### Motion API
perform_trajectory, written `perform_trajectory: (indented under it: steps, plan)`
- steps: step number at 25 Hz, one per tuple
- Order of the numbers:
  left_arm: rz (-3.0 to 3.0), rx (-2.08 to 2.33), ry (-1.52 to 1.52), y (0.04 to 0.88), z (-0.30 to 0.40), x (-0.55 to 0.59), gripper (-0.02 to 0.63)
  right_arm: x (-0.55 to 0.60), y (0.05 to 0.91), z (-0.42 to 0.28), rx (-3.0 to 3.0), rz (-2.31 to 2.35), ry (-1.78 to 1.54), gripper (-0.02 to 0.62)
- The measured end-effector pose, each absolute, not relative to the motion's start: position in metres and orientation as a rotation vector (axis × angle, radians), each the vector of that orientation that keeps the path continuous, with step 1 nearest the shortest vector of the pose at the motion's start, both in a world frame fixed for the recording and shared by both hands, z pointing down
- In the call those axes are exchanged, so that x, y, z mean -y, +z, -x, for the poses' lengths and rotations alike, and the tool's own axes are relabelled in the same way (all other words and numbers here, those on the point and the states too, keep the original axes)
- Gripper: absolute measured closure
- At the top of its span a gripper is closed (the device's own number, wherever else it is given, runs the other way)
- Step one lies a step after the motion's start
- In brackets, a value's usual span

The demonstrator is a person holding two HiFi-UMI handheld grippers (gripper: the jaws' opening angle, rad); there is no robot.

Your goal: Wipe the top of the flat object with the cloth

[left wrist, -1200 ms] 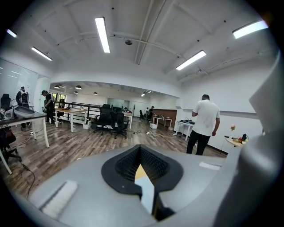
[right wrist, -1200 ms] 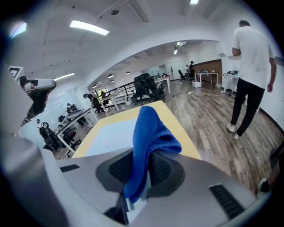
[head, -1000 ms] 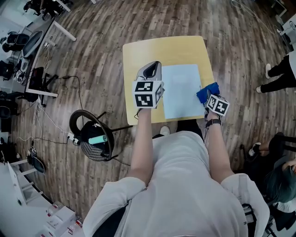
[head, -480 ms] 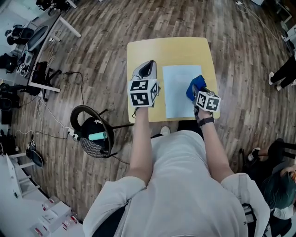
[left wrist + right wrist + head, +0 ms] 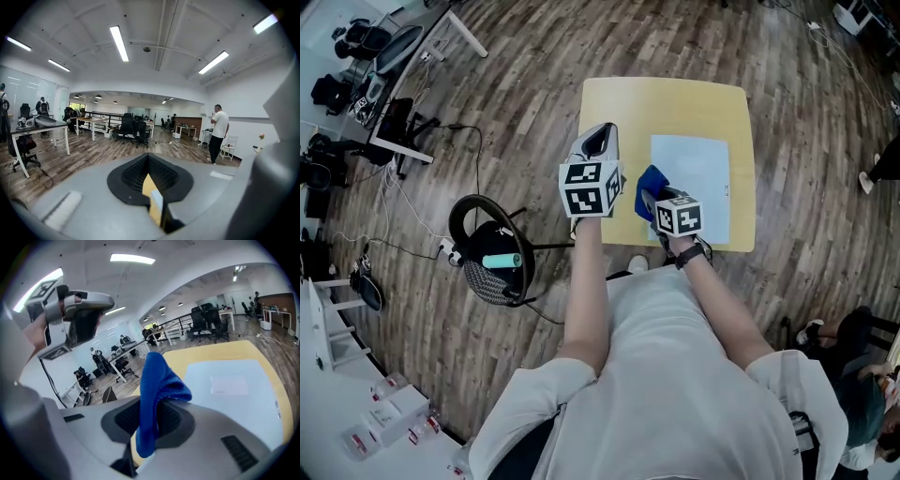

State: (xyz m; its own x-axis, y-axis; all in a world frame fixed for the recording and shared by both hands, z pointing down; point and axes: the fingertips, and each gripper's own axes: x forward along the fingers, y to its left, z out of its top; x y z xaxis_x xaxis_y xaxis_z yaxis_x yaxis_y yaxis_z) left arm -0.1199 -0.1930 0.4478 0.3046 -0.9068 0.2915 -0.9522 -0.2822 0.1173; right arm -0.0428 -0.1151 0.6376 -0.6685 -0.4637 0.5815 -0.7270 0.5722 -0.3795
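Note:
A flat white sheet-like object [image 5: 698,183] lies on the small yellow table [image 5: 666,103]. At the sheet's near left edge, my right gripper [image 5: 654,202] is shut on a blue cloth [image 5: 650,186]. In the right gripper view the cloth [image 5: 157,380] bulges up out of the jaws, with the white object [image 5: 229,380] just beyond and to the right. My left gripper [image 5: 602,141] hovers over the table's left edge, left of the sheet. Its jaws are shut with nothing in them, and its camera looks out into the room.
A round black chair [image 5: 487,258] with a teal bottle on it stands on the wood floor left of the table. Desks and office chairs [image 5: 384,84] fill the far left. A person [image 5: 218,133] stands in the room beyond.
My right gripper has carried the blue cloth leftward across the white object, from its right edge to its left edge. The left gripper has kept its place.

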Motion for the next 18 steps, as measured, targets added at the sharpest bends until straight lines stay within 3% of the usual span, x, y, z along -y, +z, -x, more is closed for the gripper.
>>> perform_trajectory:
  steps: [8, 18]
  plan:
    - [-2.303, 1.662, 0.244, 0.457, 0.124, 0.195, 0.601, 0.108, 0.667, 0.005, 2.256, -1.027, 0.832, 0.528]
    - [-2.374, 1.526, 0.273, 0.468, 0.087, 0.205, 0.601, 0.116, 0.675, -0.117, 2.071, -1.366, 0.879, 0.528]
